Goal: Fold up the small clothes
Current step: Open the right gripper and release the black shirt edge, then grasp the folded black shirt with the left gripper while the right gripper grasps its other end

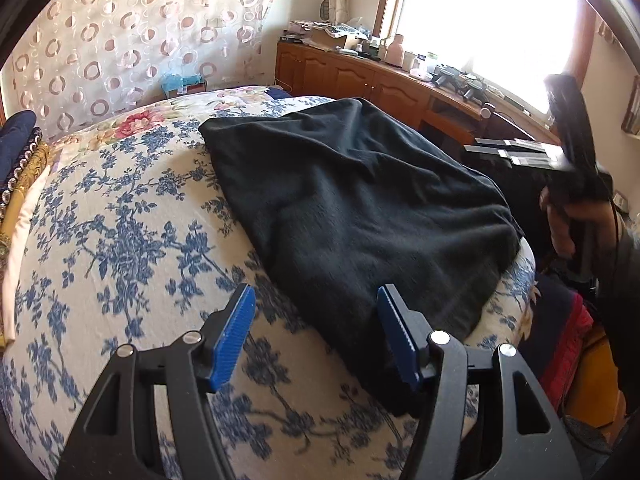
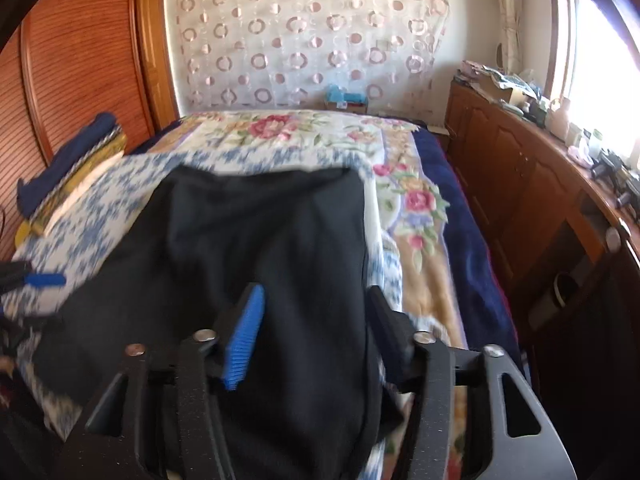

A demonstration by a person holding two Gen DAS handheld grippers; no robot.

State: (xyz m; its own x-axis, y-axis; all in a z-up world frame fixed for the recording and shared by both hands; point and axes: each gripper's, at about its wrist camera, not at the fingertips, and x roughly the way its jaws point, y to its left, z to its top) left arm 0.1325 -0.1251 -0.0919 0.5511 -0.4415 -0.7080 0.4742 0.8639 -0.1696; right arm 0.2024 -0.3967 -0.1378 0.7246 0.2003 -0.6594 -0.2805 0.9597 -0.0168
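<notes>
A black garment (image 1: pixel 352 208) lies spread on the blue-flowered bed cover (image 1: pixel 120 240). My left gripper (image 1: pixel 316 336) is open, just above the cover at the garment's near left edge, its right finger over the cloth. My right gripper (image 2: pixel 312 328) is open and hovers over the garment's (image 2: pixel 260 240) near end, holding nothing. The right gripper also shows in the left wrist view (image 1: pixel 516 152), raised beyond the garment's right side. One blue pad of the left gripper (image 2: pixel 44 280) shows at the left edge of the right wrist view.
Folded clothes (image 2: pixel 72 168) are stacked at the bed's left side by a wooden wardrobe (image 2: pixel 80 60). A wooden cabinet (image 2: pixel 520 184) with clutter runs along the right under a bright window. A patterned curtain (image 2: pixel 312 36) hangs behind the bed.
</notes>
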